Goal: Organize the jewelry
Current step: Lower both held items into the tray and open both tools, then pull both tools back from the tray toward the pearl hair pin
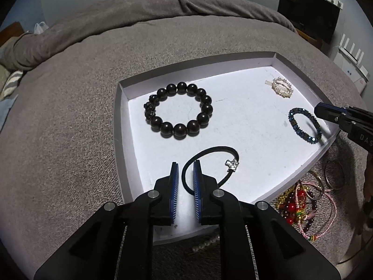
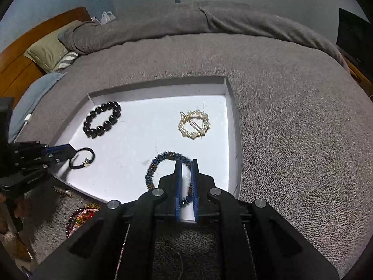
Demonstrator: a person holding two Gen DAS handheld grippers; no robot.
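Observation:
A shallow white tray (image 1: 121, 116) (image 2: 230, 116) lies on a grey blanket. In it are a black bead bracelet (image 1: 205, 116) (image 2: 115, 112), a pearl ring brooch (image 1: 277, 80) (image 2: 180, 126), a black hair tie with a small charm (image 1: 223, 149) (image 2: 89, 151) and a blue bead bracelet (image 1: 291, 114) (image 2: 151, 168). My left gripper (image 1: 186, 164) (image 2: 67, 149) stands slightly open at the tray's near left; the hair tie's band runs between its fingers, untouched by the pads. At the near right, my right gripper (image 2: 186, 162) (image 1: 324, 112) is shut on the blue bracelet's near side.
A tangled pile of red, gold and pink bead strings (image 1: 300, 200) (image 2: 81, 214) lies on the blanket beside the tray's near edge, with thin bangles (image 1: 334, 175) and a pearl string (image 1: 207, 243). A rolled duvet and pillows lie at the far side; a dark screen (image 1: 307, 16) stands by the wall.

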